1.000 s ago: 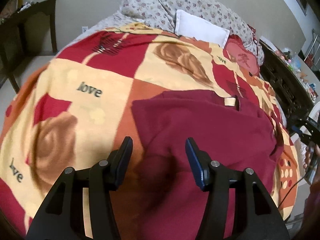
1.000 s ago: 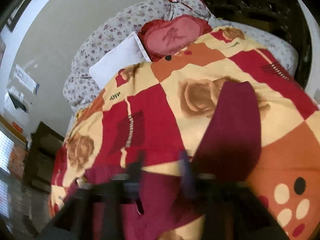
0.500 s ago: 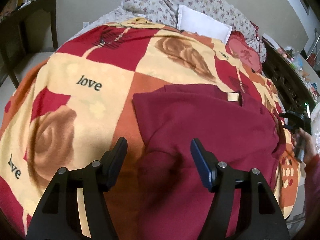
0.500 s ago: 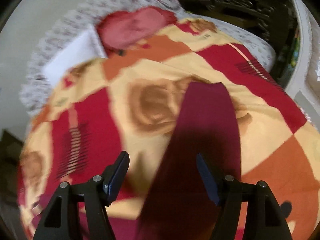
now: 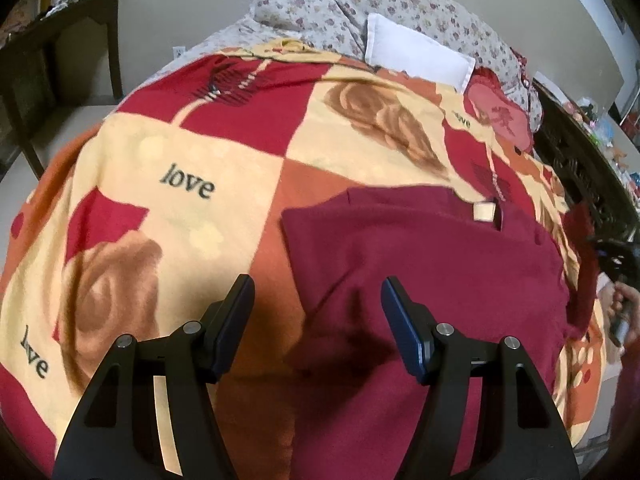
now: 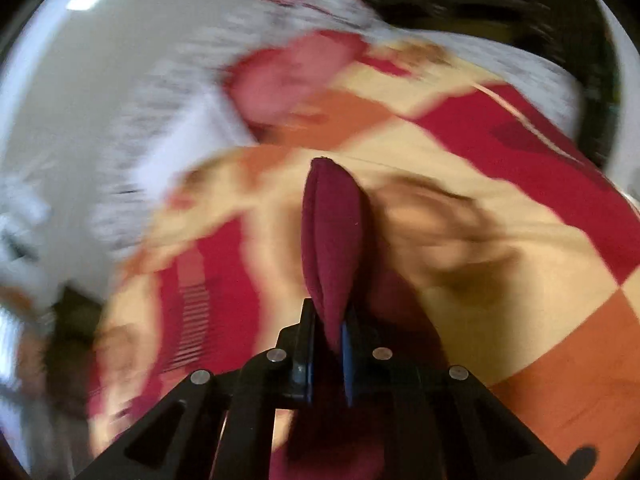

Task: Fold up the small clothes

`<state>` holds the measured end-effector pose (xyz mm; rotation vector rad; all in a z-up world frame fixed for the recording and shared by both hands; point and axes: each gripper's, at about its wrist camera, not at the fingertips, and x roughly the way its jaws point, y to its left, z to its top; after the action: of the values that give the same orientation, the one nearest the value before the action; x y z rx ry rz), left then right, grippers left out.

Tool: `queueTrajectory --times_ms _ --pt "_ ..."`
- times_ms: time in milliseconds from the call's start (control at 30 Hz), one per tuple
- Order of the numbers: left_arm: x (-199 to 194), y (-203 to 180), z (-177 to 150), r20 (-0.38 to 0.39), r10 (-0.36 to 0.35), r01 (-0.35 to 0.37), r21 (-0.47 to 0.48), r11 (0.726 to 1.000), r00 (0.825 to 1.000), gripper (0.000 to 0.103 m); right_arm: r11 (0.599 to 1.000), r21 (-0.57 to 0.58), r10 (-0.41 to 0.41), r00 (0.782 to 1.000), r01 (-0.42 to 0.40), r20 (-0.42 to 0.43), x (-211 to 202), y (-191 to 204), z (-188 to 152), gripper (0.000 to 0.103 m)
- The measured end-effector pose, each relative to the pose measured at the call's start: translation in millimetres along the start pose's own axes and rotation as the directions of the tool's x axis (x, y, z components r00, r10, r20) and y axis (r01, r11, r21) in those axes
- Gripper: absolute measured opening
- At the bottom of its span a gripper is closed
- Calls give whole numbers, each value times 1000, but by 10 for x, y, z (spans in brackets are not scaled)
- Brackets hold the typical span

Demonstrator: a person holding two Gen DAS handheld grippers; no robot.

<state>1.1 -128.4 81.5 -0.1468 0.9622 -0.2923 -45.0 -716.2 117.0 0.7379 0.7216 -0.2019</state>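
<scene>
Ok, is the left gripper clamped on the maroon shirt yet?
No, the left gripper stands open above the maroon shirt, its pads apart and touching no cloth.

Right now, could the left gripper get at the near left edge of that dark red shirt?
Probably yes. The left gripper has its jaws open just above the shirt, whose left edge lies bare on the blanket with nothing covering it.

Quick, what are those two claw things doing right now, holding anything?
Left gripper: open, holding nothing, above the dark red shirt.
Right gripper: shut on the shirt's sleeve.
</scene>
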Motion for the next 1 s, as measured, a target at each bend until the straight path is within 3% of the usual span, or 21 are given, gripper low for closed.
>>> queueTrajectory --times_ms 67,133,233,300,367,433,533,633,667,767,833,1000 --pt "-103 28 51 23 -15 15 -15 1000 1000 66 987 -117 112 994 -114 -17 -167 515 -117 10" --pt "-210 47 102 47 -36 37 -30 999 998 66 941 -235 232 970 -243 -74 -247 1115 -334 10" --pt "-351 62 154 83 -54 58 -49 997 995 66 839 -374 337 917 -395 -214 -163 1944 -837 10" --pt "-401 75 159 94 -63 69 -61 996 994 66 762 -458 360 888 -457 -287 -19 2384 -1264 10" --pt "-398 83 152 95 -77 83 -69 994 993 66 711 -551 315 898 -438 -307 194 2682 -1729 10" --pt "-344 90 125 85 -84 91 -78 993 993 66 715 -554 272 900 -426 -341 497 2779 -2117 11" --pt "-224 63 86 38 -97 99 -66 993 995 66 762 -508 143 868 -403 -475 911 2717 -2469 14" --pt "-161 29 77 30 -101 102 -47 994 994 66 771 -474 187 863 -425 -469 692 2525 -2487 15" --pt "-128 18 91 30 -106 107 -44 993 994 66 768 -482 196 870 -423 -451 573 2490 -2439 17" --pt "-43 -19 113 23 -118 119 -51 992 993 66 760 -515 204 898 -396 -390 197 2322 -2302 49" --pt "39 -67 112 13 -125 126 -46 991 992 66 776 -516 193 916 -362 -353 3 2147 -2146 49" --pt "250 -162 31 -50 -127 126 -31 992 991 66 890 -402 134 967 -215 -218 -261 1451 -1801 49"
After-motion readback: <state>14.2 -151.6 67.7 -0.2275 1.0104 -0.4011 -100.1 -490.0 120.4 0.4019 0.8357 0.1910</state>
